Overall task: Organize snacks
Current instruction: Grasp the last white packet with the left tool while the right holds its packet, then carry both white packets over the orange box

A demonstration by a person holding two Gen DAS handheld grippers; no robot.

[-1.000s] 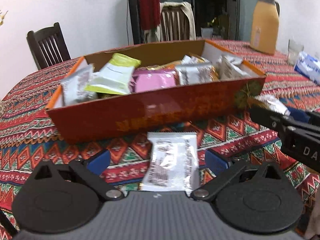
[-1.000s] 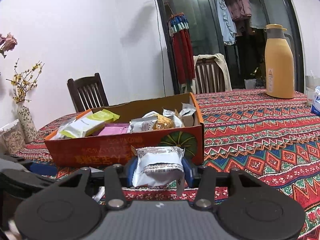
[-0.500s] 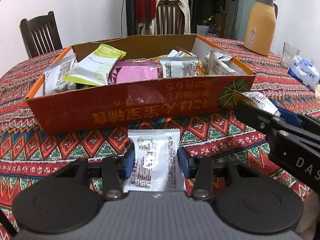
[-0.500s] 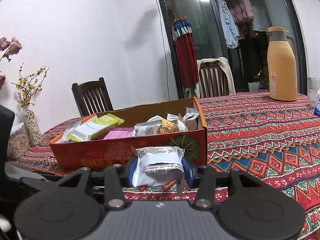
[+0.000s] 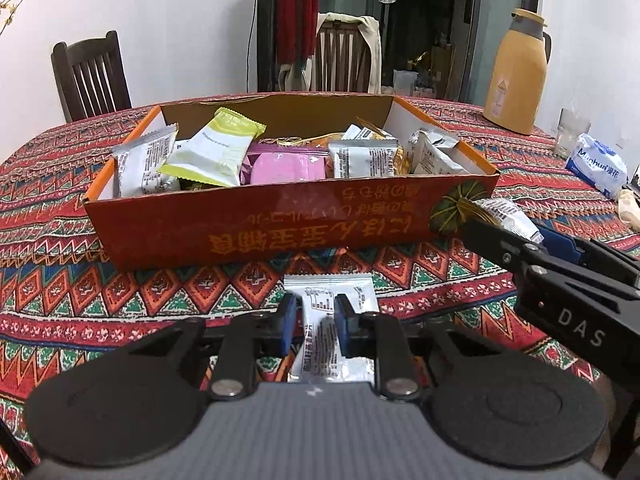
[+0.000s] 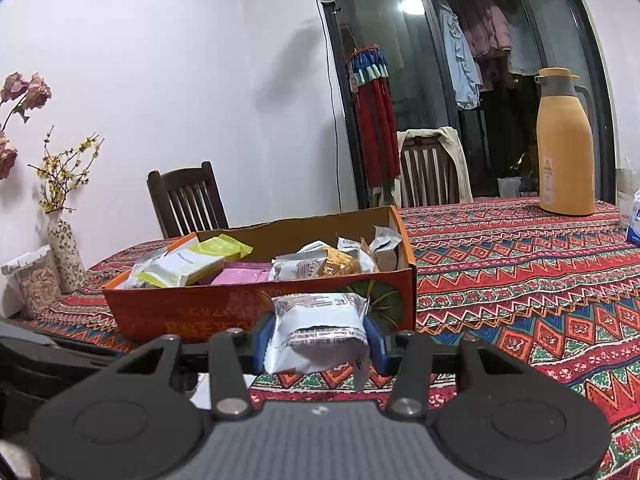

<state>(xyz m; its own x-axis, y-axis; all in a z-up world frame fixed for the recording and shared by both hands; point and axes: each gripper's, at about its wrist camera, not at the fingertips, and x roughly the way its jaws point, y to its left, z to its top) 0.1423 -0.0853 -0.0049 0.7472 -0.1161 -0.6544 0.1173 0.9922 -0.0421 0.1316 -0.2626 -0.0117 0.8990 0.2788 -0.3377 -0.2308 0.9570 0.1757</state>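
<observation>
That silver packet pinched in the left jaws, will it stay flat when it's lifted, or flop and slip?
The silver packet will probably flop: the left gripper pinches only its middle, so both ends hang free. The creased film suggests it is soft and light. The glossy wrapper might slip, though the jaws look firmly shut on it.

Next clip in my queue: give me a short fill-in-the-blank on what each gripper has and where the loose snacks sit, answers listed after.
1. The left gripper is shut on a flat white ____ snack packet.
2. The right gripper holds a puffy white snack packet in front of the ____ cardboard box.
3. Inside that box, the pink packet lies right of the ____ packet.
4. The orange thermos jug stands ____ on the patterned tablecloth.

Missing words: foil; red; yellow-green; upright
</observation>
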